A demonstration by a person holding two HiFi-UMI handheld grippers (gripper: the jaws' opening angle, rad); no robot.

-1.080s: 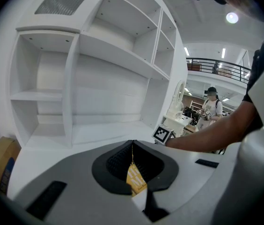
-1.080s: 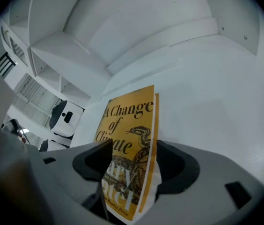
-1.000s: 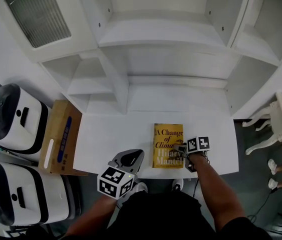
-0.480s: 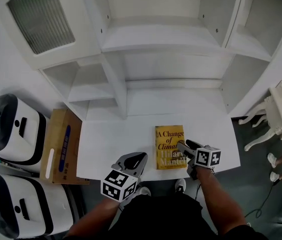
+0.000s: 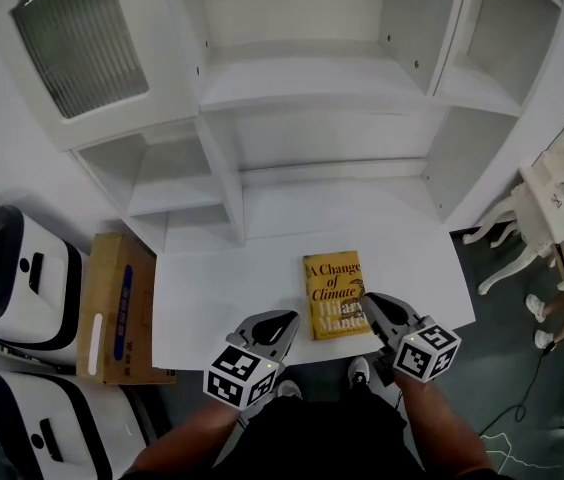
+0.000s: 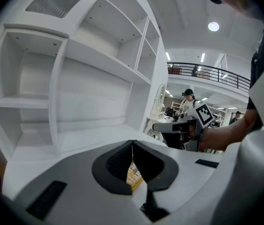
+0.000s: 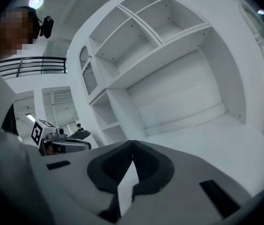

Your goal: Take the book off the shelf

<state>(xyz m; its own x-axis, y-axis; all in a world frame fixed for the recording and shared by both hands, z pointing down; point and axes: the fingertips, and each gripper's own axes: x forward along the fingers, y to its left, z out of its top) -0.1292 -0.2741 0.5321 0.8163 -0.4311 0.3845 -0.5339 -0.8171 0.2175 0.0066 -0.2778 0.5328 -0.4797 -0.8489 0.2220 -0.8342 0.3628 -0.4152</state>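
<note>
Right claw (image 5: 371,307) has risen off the book (image 5: 332,290), its jaws just closed together, empty. Left claw (image 5: 280,320) likewise together. Book lies flat on worktop (image 5: 212,298), off the shelf (image 5: 312,88); task looks done.

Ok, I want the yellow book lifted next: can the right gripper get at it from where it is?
Probably yes. The right gripper hangs at the right edge of the yellow book, and nothing lies on the book. Its jaws have just closed on nothing, so they must open first.
</note>
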